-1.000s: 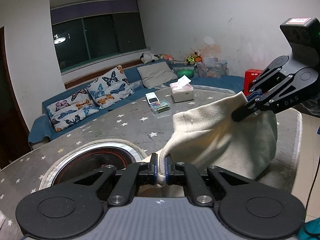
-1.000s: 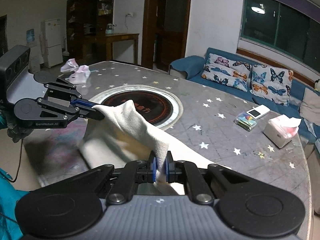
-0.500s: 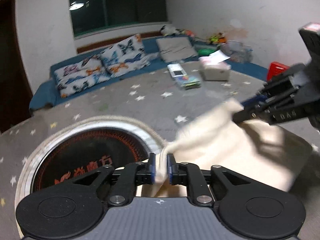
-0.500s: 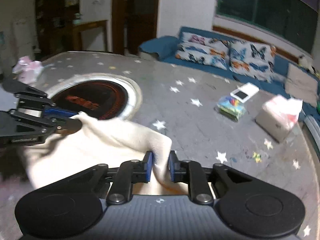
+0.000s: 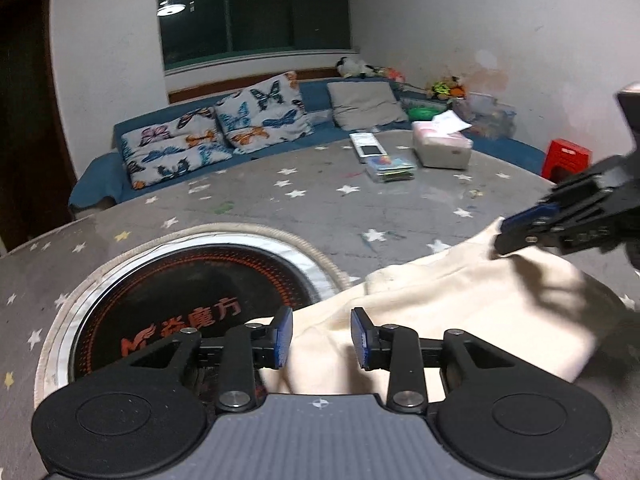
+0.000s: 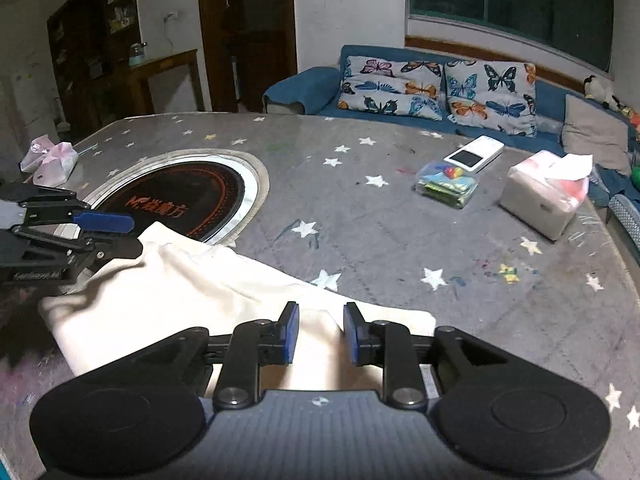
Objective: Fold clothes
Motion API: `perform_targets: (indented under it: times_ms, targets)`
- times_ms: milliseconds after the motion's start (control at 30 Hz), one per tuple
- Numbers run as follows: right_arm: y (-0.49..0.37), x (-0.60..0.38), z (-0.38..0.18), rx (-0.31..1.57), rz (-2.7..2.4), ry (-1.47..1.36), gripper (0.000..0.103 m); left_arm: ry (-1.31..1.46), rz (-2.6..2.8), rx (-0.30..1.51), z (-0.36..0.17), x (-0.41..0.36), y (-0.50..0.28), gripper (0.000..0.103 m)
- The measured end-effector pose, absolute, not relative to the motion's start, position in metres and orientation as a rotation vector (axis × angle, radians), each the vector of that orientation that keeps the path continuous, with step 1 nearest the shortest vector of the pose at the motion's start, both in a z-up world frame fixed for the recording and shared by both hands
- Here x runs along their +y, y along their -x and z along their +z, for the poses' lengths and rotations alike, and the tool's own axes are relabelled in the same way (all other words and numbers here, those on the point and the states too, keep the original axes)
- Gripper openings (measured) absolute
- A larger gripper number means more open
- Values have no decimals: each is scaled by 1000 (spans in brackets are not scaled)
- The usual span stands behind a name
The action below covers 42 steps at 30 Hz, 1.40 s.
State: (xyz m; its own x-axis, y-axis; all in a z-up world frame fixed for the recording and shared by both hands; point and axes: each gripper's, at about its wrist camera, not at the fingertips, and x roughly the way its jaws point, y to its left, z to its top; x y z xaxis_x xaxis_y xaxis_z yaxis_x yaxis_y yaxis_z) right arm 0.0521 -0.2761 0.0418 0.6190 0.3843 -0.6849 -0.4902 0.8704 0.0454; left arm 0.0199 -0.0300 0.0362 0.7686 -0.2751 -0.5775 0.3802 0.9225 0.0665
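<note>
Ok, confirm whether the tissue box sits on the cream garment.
No: the tissue box stands on the bare starred table, well apart from the cream garment.

Left hand-held gripper (image 5: 321, 338) jaws opening over cream garment (image 5: 460, 312) on starred table (image 5: 304, 216).

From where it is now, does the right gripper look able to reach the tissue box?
Probably yes: the right gripper is opening with cream garment between its fingers, and bare tablecloth lies between it and the tissue box.
</note>
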Motion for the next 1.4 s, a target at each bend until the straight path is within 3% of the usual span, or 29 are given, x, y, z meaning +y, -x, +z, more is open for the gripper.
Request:
perform_targets:
  times_ms: [167, 267, 367, 567, 767, 1033, 1400]
  targets:
    - [-68, -271, 28, 801, 530, 111, 23, -218, -412, 612, 32, -46, -30, 35]
    - [-71, -270, 26, 809, 544, 112, 13, -244, -438, 630, 27, -55, -40, 35]
    - [-69, -267, 31, 779, 543, 141, 8, -283, -442, 631, 22, -62, -45, 10]
    - [-74, -257, 41, 696, 505, 168, 8, -278, -367, 603, 24, -65, -48, 10]
    - [-81, -259, 28, 724, 486, 149, 13, -245, -333, 641, 21, -61, -54, 21]
    - [-31, -284, 57, 695, 503, 163, 13, -168, -377, 577, 44, -66, -30, 21]
    - [-21, -297, 32, 732, 464, 125, 13, -146, -399, 650, 17, -84, -23, 22]
